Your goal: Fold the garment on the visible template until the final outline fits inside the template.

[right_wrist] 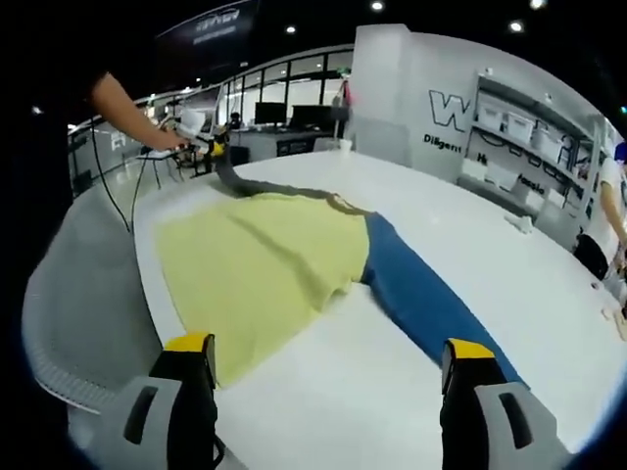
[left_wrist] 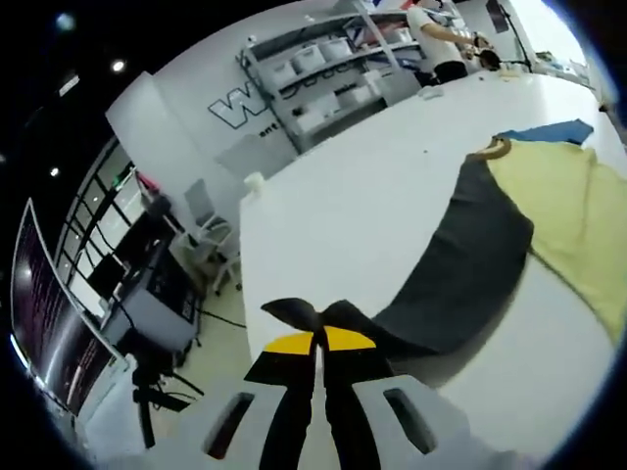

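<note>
While your left gripper (left_wrist: 316,345) pinches the end of the dark grey sleeve (left_wrist: 460,264), its yellow-tipped jaws are pressed together with only the thin fabric between them, the cloth fanning out just past the tips. From there the sleeve runs forward and to the right across the white table (left_wrist: 353,206), joining the pale yellow body of the garment (left_wrist: 568,211) at the collar (left_wrist: 493,149); a strip of the blue sleeve (left_wrist: 549,131) shows just beyond the yellow panel. To the left of your left gripper, off the table edge: a monitor stand, a cart and a chair on the floor. Ahead and far off: white shelving (left_wrist: 323,69) with bins against the wall, and a person standing near it. Your right gripper (right_wrist: 331,354) has its jaws spread wide apart and nothing between them, hovering above bare table (right_wrist: 343,392). Ahead of its left jaw lies the yellow body (right_wrist: 260,269), flat; ahead of its right jaw the blue sleeve (right_wrist: 421,299) extends toward the tip. Farther ahead to the left, the dark sleeve (right_wrist: 250,186) rises off the table to your other gripper, held in your hand (right_wrist: 165,140). No template outline can be made out on the table.
</note>
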The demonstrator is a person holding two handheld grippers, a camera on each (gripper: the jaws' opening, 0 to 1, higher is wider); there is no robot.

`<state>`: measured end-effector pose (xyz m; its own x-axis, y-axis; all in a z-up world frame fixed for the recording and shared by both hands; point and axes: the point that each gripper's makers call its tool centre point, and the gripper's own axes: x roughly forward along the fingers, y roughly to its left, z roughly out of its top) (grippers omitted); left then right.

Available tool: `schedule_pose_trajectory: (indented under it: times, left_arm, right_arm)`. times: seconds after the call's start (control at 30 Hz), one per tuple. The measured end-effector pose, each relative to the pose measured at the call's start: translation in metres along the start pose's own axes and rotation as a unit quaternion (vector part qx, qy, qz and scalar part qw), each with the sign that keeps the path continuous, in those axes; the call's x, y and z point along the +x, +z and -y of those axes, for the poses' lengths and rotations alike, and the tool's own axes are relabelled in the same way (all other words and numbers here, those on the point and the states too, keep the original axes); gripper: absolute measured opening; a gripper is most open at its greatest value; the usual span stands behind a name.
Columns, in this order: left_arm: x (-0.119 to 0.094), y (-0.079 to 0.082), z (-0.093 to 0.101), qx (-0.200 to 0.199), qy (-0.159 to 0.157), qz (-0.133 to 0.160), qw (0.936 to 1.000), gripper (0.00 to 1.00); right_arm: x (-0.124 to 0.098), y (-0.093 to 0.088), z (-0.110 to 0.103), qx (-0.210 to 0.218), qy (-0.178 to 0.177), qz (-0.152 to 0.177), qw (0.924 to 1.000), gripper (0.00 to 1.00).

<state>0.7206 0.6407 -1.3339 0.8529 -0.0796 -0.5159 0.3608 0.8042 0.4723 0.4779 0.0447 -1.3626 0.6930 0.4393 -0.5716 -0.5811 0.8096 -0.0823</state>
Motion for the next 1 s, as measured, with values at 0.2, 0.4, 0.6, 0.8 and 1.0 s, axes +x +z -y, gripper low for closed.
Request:
schedule_pose_trajectory:
  times: [0.2, 0.4, 0.6, 0.8, 1.0]
  left_arm:
    - [-0.001, 0.002, -0.001, 0.001, 0.002, 0.006, 1.0, 0.07]
    - [-0.001, -0.006, -0.001, 0.009, 0.004, -0.004, 0.9999, 0.08]
    - [-0.002, -0.013, 0.001, 0.006, -0.002, -0.012, 0.9999, 0.08]
    - [0.004, -0.019, 0.031, 0.006, -0.033, -0.016, 0.9993, 0.16]
    - [0.012, -0.021, 0.049, 0.012, -0.052, -0.021, 0.9984, 0.21]
  right_arm:
    - [-0.002, 0.0, 0.0, 0.007, -0.003, 0.004, 1.0, 0.95]
    - [-0.003, 0.006, 0.005, 0.02, -0.012, 0.016, 0.9996, 0.95]
    - [-0.003, 0.009, 0.006, 0.017, -0.014, 0.018, 0.9996, 0.95]
    - [-0.002, 0.004, 0.0, 0.019, -0.01, 0.011, 0.9997, 0.95]
    - [-0.004, 0.0, 0.001, 0.02, -0.012, 0.005, 0.9997, 0.95]
